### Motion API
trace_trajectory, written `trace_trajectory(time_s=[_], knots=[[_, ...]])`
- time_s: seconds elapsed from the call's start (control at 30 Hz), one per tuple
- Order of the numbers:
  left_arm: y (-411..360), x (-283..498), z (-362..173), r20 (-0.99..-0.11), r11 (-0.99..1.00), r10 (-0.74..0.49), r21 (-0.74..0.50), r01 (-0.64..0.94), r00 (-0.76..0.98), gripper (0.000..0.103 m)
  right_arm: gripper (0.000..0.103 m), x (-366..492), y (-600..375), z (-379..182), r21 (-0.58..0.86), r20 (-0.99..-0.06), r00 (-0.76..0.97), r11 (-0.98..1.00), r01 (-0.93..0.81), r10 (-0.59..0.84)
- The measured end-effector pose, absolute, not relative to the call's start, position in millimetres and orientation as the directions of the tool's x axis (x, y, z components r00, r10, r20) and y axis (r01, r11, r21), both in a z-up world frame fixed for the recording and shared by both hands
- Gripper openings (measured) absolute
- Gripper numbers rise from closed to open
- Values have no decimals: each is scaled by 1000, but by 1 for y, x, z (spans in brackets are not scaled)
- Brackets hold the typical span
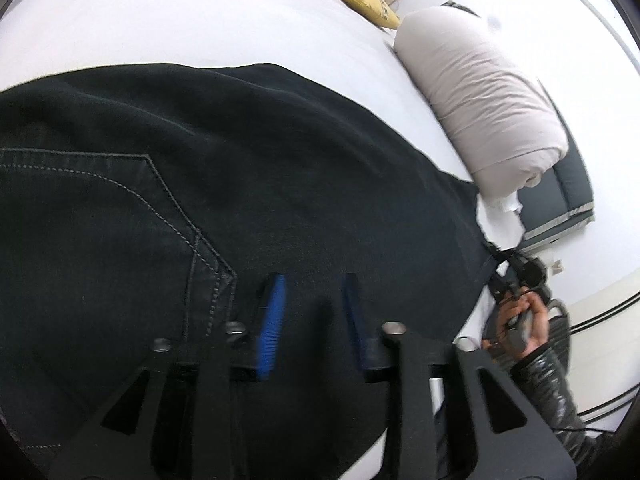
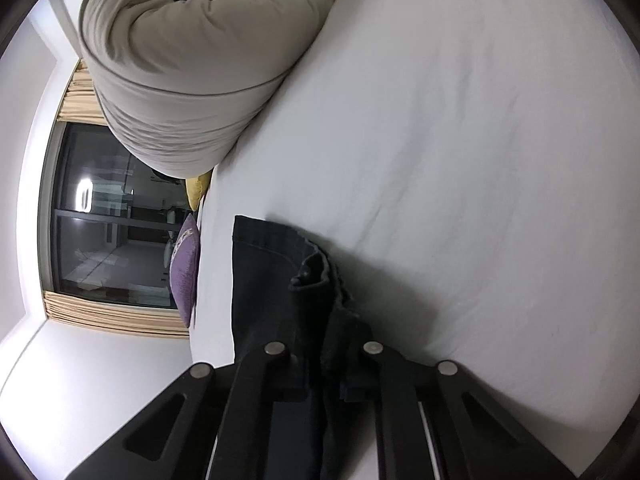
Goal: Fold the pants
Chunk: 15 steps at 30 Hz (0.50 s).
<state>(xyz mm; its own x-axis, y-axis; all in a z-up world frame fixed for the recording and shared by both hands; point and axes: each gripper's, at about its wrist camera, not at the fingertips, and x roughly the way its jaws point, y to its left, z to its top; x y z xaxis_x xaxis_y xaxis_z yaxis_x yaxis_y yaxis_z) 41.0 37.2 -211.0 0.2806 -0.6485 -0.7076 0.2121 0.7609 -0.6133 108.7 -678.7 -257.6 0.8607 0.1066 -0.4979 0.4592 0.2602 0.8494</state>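
Left wrist view has the pants [image 1: 248, 184] filling most of the shot, dark denim laid flat on the white bed [image 1: 160, 20], back pocket stitching off to the left side and the cloth narrowing away toward the right. The left hand-held gripper [image 1: 314, 320] sits right over the fabric near the pocket corner with its blue pads [image 1: 272, 320] spread apart, and I can't see any cloth pinched between them, so that one's loose. Over at the right edge of that view you can spot the person's other hand [image 1: 524, 320] with the right hand-held gripper [image 2: 324, 380] down at the leg end. From the right wrist view, its jaws are pressed nearly together on a bunched ridge of the hem cloth, so it's pinching the pants at the cuff end. Rolled grey duvet [image 2: 192, 72] lies further up the bed, well apart from the cuff. Key thing imo: the long axis of the pants runs from the left gripper's seat end to the right gripper's cuff end, so the next fold probably means carrying the cuff along that line toward the waist. Right hand's the one with a grip, left one would need to clamp or pin first.
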Motion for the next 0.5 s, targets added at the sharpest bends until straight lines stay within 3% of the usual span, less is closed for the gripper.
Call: trace_trajectory(time_s=[0.03,0.07,0.1,0.4,0.5], knots=[[37,43,-207,-691,745,-666,-634,209,281,66,9,110,-676,-252,836,-508,856,291,465,94],[36,43,-202,-675,731,-681,-649,212,284,88,9,110,-673,-247,824,-517,852,318,468,85],[35,43,-197,-672,730,-682,-647,218,288,99,8,111,-668,-239,809,-524,848,357,467,76],[47,43,-197,-661,715,-693,-681,159,287,99,7,139,-581,-166,513,-618,786,758,403,1],[54,44,-197,-633,681,-721,-723,117,281,99,7,148,-515,-144,321,-647,763,905,280,-7]])
